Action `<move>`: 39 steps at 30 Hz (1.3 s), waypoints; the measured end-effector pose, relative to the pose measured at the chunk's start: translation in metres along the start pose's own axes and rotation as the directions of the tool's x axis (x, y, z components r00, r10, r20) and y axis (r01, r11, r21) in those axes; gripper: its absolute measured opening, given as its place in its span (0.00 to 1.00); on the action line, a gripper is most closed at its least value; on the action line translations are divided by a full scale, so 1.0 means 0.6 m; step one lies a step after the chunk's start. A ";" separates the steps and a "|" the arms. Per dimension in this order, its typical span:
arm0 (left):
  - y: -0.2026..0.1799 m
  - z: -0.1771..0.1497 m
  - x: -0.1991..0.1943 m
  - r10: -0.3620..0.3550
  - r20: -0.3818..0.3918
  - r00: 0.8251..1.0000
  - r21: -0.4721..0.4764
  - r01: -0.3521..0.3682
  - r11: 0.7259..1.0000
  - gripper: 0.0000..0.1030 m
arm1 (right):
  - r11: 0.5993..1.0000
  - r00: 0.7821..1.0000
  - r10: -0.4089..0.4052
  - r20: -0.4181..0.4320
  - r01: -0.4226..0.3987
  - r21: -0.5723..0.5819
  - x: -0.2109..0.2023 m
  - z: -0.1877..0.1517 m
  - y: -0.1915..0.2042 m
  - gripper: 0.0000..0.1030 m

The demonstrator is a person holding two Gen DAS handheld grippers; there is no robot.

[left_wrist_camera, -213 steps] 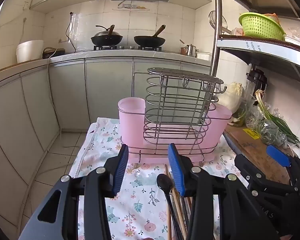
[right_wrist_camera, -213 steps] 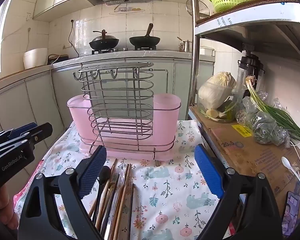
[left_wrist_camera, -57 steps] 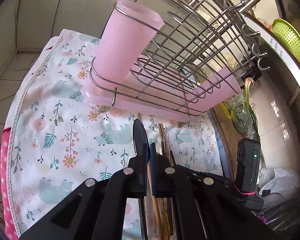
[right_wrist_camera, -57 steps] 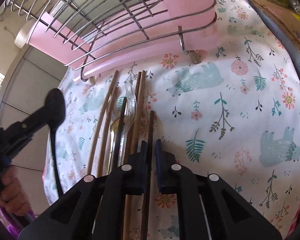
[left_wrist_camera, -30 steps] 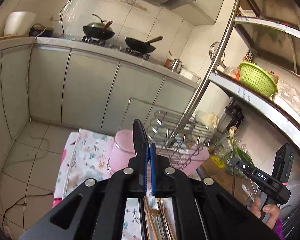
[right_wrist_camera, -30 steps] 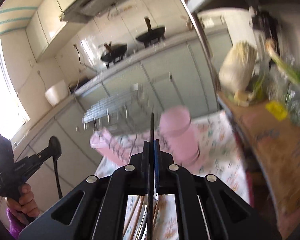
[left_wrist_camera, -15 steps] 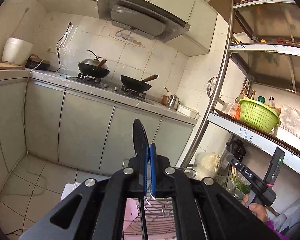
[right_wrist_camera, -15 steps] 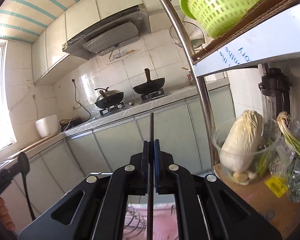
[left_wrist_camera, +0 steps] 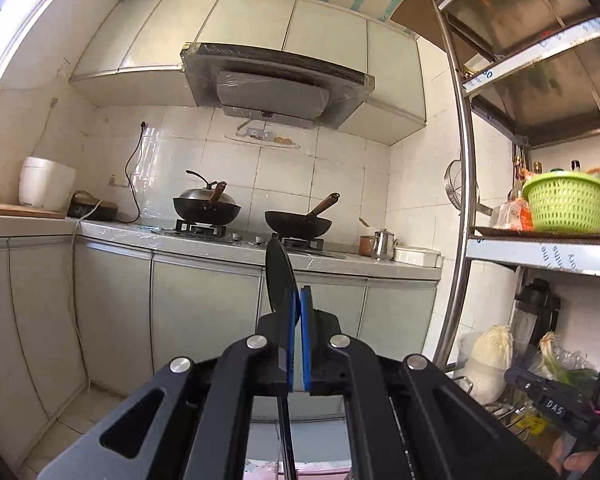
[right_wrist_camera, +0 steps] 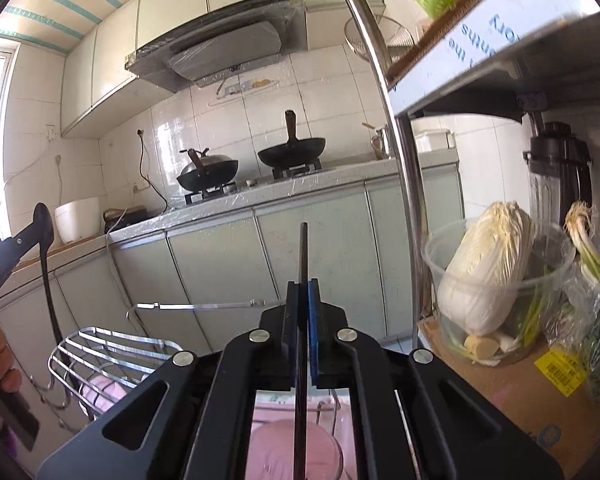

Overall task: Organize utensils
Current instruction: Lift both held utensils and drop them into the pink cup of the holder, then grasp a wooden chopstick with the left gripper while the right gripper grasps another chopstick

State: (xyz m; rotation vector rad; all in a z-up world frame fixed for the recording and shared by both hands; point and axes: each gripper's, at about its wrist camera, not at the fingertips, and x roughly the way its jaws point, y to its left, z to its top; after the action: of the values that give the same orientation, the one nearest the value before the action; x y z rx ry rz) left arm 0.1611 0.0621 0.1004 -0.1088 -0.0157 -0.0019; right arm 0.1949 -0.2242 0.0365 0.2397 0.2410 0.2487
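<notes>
My left gripper (left_wrist_camera: pixel 299 308) is shut on a black spoon (left_wrist_camera: pixel 278 276): its bowl stands up above the pads and its handle hangs straight down. Only a pink strip of the utensil holder (left_wrist_camera: pixel 260 468) shows at the bottom edge of that view. My right gripper (right_wrist_camera: pixel 303 292) is shut on a dark chopstick (right_wrist_camera: pixel 303 256) held upright, its lower end over the pink cup (right_wrist_camera: pixel 276 456) of the holder. The wire rack (right_wrist_camera: pixel 112 356) sits at lower left. In the right wrist view the left gripper (right_wrist_camera: pixel 4 256) holds the black spoon (right_wrist_camera: pixel 44 224) above the rack.
A cabbage in a clear tub (right_wrist_camera: pixel 488 272), spring onions (right_wrist_camera: pixel 592 256) and a blender (right_wrist_camera: pixel 560 168) stand on a cardboard box (right_wrist_camera: pixel 520 392) at the right. A steel shelf post (right_wrist_camera: pixel 404 160) rises close by. Two woks (left_wrist_camera: pixel 298 222) sit on the far counter.
Both grippers have risen with their utensils and swung up from the table to about level. The rack and pink holder have dropped to the bottom of both views.
</notes>
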 end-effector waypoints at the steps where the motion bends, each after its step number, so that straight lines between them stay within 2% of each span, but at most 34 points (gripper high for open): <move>1: 0.000 -0.012 0.001 0.002 -0.013 1.000 0.005 -0.002 1.000 0.02 | 1.000 1.000 0.001 -0.009 -0.001 0.003 0.000 -0.004 0.000 0.05; 8: 0.014 -0.084 -0.025 -0.033 -0.160 0.987 -0.026 0.029 0.999 0.02 | 1.000 0.996 0.008 -0.092 -0.008 0.010 -0.020 -0.032 0.003 0.05; 11: 0.018 -0.103 -0.031 -0.052 -0.231 0.972 -0.043 0.043 0.998 0.02 | 1.000 0.990 0.004 -0.141 -0.003 0.006 -0.025 -0.041 0.008 0.05; 14: 0.020 -0.121 -0.030 -0.055 -0.308 0.950 -0.054 0.041 0.998 0.04 | 1.000 0.985 -0.020 -0.170 0.016 -0.022 -0.033 -0.048 0.018 0.05; 15: 0.021 -0.126 -0.029 -0.057 -0.332 0.942 -0.058 0.039 0.998 0.07 | 0.999 0.983 -0.026 -0.179 0.021 -0.030 -0.034 -0.049 0.020 0.05; 16: 0.023 -0.130 -0.027 -0.058 -0.360 0.931 -0.065 0.037 0.997 0.17 | 0.999 0.982 -0.030 -0.188 0.025 -0.033 -0.036 -0.050 0.022 0.05; 18: 0.030 -0.138 -0.026 -0.068 -0.406 0.911 -0.096 0.032 0.995 0.28 | 0.999 0.973 -0.031 -0.229 0.024 -0.034 -0.036 -0.051 0.024 0.06; 21: 0.037 -0.141 -0.035 -0.082 -0.445 0.892 -0.132 0.026 0.991 0.28 | 0.999 0.959 -0.025 -0.282 0.017 -0.031 -0.041 -0.055 0.025 0.08; 25: 0.043 -0.132 -0.064 -0.099 -0.454 0.885 -0.157 0.030 0.987 0.28 | 0.999 0.957 -0.018 -0.289 0.008 -0.037 -0.065 -0.057 0.029 0.38; 26: 0.044 -0.131 -0.072 -0.104 -0.458 0.883 -0.164 0.031 0.986 0.28 | 0.999 0.958 -0.017 -0.285 0.006 -0.039 -0.075 -0.058 0.030 0.42; 33: 0.027 -0.127 -0.142 -0.160 -0.477 0.864 -0.176 0.084 0.981 0.28 | 0.999 0.970 -0.008 -0.242 -0.003 -0.046 -0.145 -0.064 0.045 0.44; 35: 0.020 -0.135 -0.158 -0.187 -0.490 0.851 -0.189 0.106 0.976 0.28 | 0.998 0.975 -0.003 -0.224 -0.009 -0.055 -0.165 -0.070 0.052 0.57; 39: 0.003 -0.164 -0.174 -0.221 -0.536 0.815 -0.207 0.127 0.970 0.28 | 0.999 0.974 0.034 -0.225 -0.041 -0.026 -0.193 -0.096 0.063 0.73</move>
State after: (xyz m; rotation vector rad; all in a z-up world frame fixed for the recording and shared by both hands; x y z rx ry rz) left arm 0.0583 0.0536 0.0009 -0.2684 0.5657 -0.2215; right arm 0.0627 -0.2082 0.0160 0.1854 0.4568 0.3170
